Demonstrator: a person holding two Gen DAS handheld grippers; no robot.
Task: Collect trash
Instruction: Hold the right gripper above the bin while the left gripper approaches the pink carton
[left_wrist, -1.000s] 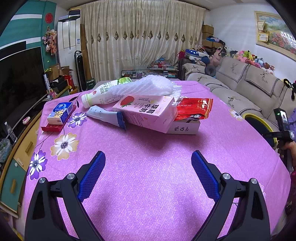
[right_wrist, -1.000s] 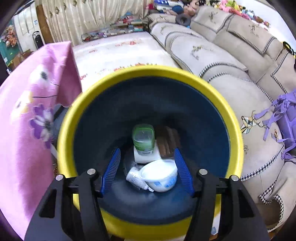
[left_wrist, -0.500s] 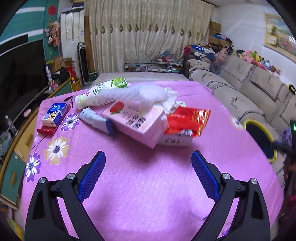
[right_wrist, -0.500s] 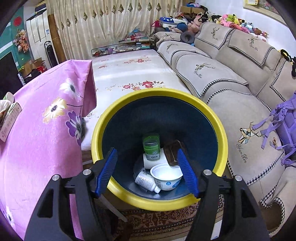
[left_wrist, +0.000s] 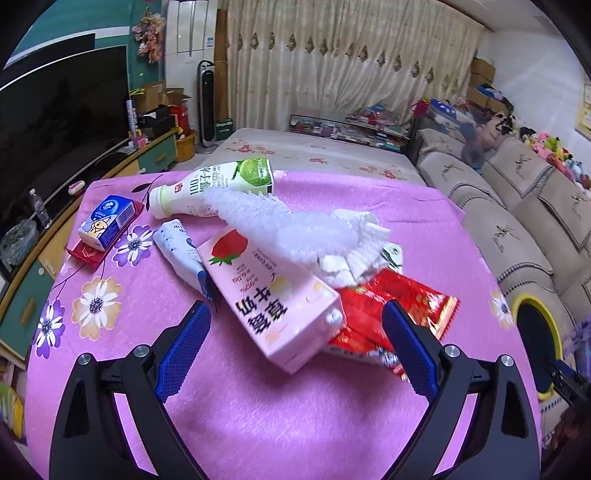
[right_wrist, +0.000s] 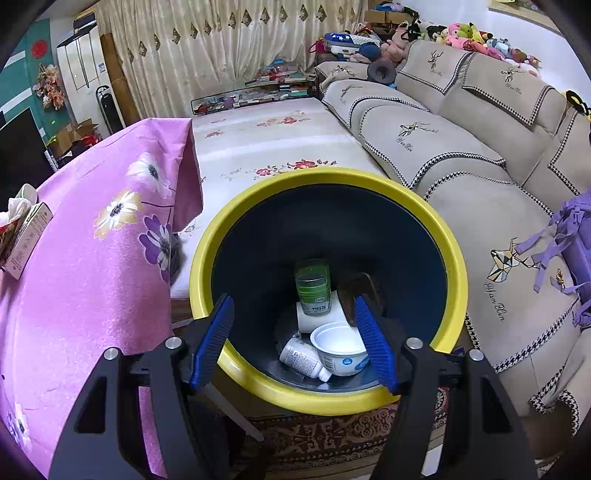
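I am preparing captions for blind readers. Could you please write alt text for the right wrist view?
An open, empty right gripper hangs over a yellow-rimmed bin holding a green-capped bottle, a white cup and a small white bottle. A pink flowered tablecloth lies left, a beige sofa right.

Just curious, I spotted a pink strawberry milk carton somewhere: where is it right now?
In the left wrist view the pink strawberry milk carton lies on the pink tablecloth, centre of the pile, partly over the red wrapper and under the white foam netting.

White foam netting (left_wrist: 295, 229) hides part of the pink carton (left_wrist: 273, 295).
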